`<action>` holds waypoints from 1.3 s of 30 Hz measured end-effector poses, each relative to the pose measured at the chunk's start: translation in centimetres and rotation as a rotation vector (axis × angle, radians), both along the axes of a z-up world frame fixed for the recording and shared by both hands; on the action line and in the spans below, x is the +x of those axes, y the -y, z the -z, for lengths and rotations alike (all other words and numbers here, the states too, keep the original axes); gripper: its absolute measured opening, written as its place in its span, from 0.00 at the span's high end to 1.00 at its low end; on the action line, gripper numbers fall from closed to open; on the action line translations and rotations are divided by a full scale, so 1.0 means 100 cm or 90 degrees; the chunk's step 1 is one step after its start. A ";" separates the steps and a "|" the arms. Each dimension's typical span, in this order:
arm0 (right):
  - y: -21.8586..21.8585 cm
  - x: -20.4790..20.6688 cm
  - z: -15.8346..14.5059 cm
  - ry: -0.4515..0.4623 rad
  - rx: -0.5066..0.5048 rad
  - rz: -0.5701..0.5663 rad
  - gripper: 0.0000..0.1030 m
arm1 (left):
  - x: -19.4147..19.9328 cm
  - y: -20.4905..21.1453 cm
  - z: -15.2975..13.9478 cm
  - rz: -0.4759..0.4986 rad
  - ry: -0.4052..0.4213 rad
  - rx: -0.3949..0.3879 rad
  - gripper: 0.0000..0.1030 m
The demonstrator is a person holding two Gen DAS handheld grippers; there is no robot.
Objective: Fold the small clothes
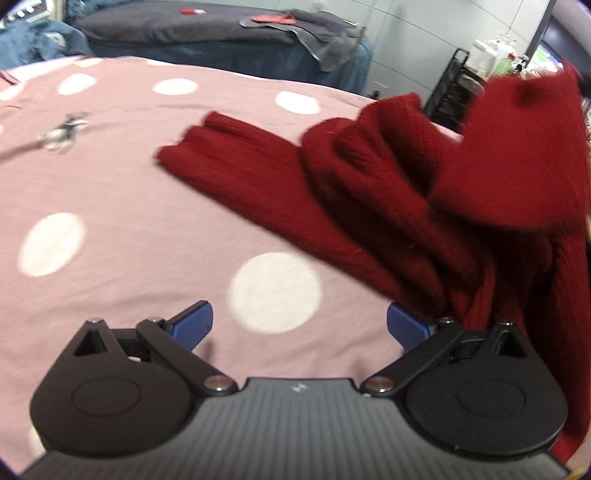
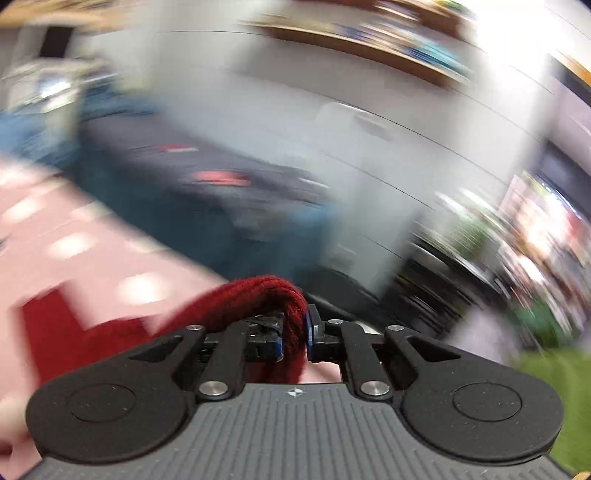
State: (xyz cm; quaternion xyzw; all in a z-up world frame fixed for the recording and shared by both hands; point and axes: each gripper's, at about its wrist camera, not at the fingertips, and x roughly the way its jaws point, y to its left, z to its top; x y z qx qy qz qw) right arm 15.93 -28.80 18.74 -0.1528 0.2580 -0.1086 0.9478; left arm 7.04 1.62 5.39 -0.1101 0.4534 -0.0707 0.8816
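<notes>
A dark red knit sweater lies on the pink sheet with white dots, one sleeve stretched out to the left and its right part lifted off the bed. My left gripper hangs open just above the sheet, nothing between its blue pads; the sweater's edge brushes past its right finger. In the right wrist view, which is heavily blurred, my right gripper is shut on a bunched fold of the red sweater, which arches up over its left finger.
A second bed with a dark grey cover and loose clothes stands behind the pink one. A black wire rack and cluttered shelves are at the far right. Blue fabric is piled at the far left.
</notes>
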 end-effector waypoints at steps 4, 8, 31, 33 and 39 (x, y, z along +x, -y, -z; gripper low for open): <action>0.034 0.003 0.009 0.009 0.064 0.126 0.57 | 0.027 0.000 0.014 -0.042 -0.023 -0.036 0.00; 0.010 -0.031 0.012 0.042 0.108 0.041 0.00 | 0.053 -0.015 0.039 -0.156 -0.041 -0.133 0.00; -0.041 -0.146 0.064 -0.041 0.157 -0.138 0.00 | 0.070 -0.086 -0.045 -0.274 0.228 -0.129 0.91; -0.044 -0.147 0.067 -0.050 0.175 -0.140 0.00 | 0.065 -0.124 -0.076 -0.328 0.277 -0.090 0.91; -0.050 -0.143 0.079 -0.075 0.217 -0.130 0.00 | 0.063 -0.223 -0.113 -0.445 0.279 0.002 0.91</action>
